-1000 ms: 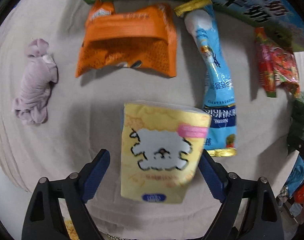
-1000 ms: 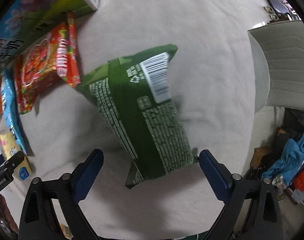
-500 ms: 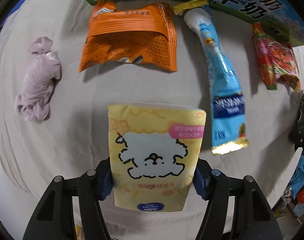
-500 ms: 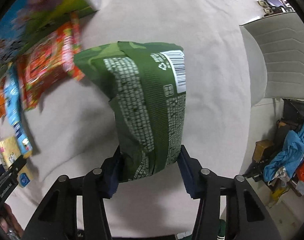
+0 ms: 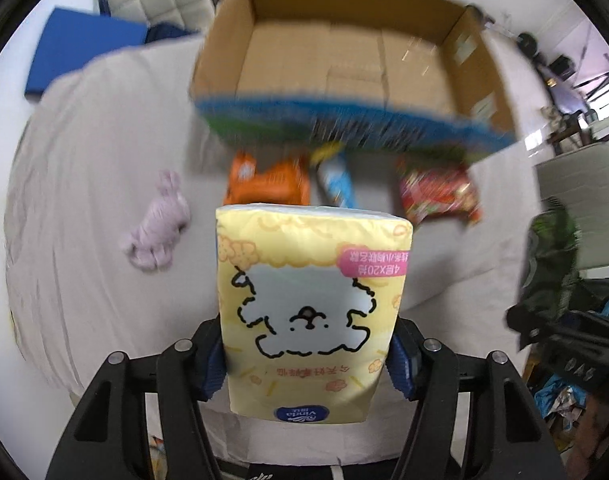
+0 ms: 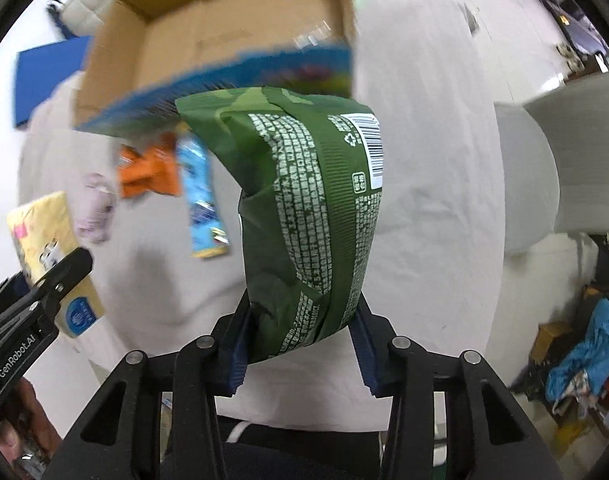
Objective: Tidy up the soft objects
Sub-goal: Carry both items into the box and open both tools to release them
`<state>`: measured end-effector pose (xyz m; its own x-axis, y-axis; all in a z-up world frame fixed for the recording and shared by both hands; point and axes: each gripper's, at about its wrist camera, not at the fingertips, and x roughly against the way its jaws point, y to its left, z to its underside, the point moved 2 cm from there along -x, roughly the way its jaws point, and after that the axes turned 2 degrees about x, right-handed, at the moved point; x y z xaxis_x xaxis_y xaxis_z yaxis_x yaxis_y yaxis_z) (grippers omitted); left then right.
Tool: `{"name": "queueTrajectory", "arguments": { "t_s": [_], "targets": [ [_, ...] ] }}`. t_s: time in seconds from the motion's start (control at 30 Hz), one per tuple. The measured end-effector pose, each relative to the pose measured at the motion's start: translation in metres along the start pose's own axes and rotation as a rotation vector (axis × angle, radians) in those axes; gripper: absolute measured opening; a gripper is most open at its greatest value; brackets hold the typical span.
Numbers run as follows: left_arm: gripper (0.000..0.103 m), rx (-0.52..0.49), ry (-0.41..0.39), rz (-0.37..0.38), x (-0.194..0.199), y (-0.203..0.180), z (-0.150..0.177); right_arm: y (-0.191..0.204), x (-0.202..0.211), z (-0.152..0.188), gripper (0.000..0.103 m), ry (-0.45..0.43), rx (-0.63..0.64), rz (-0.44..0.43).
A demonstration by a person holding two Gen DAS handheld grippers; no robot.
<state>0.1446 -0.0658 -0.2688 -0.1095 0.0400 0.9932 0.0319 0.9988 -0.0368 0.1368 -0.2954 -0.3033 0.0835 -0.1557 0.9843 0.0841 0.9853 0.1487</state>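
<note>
A yellow tissue pack with a white dog drawing hangs in the air, and my left gripper is shut on its lower part. A green snack bag is squeezed between the blue pads of my right gripper, whose jaws are closing on it. Both grippers are high above the white-covered table. An open cardboard box with a blue and green printed front stands at the table's far side; its brown inside shows in both views.
On the table in front of the box lie an orange bag, a light blue sachet, a red snack bag and a lilac bundled cloth. A pale chair stands to the right, clutter on the floor beyond it.
Both grippers closed on their packs and lifted them well clear of the table. The view pulled back, and the box's open top came into sight.
</note>
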Motion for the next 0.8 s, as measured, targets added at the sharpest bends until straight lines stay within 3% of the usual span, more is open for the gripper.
{"name": "queueTrajectory", "arguments": {
  "t_s": [0.27,0.4,0.67,0.8],
  "targets": [
    [0.062,-0.061,-0.159,0.031,0.069,-0.002,-0.060,0.034,0.080,-0.035,0.045,-0.161,0.053,-0.053],
    [0.061,-0.075,-0.189,0.054,0.072,-0.005,-0.098,0.052,0.098,-0.059,0.045,-0.210,0.069,-0.056],
    [0.061,-0.089,-0.134,0.078,0.039,-0.006,-0.169,0.059,0.083,-0.132,0.045,-0.220,0.048,-0.030],
    [0.061,-0.092,-0.087,0.080,0.015,-0.007,-0.202,0.058,0.059,-0.177,0.045,-0.179,0.033,-0.022]
  ]
}}
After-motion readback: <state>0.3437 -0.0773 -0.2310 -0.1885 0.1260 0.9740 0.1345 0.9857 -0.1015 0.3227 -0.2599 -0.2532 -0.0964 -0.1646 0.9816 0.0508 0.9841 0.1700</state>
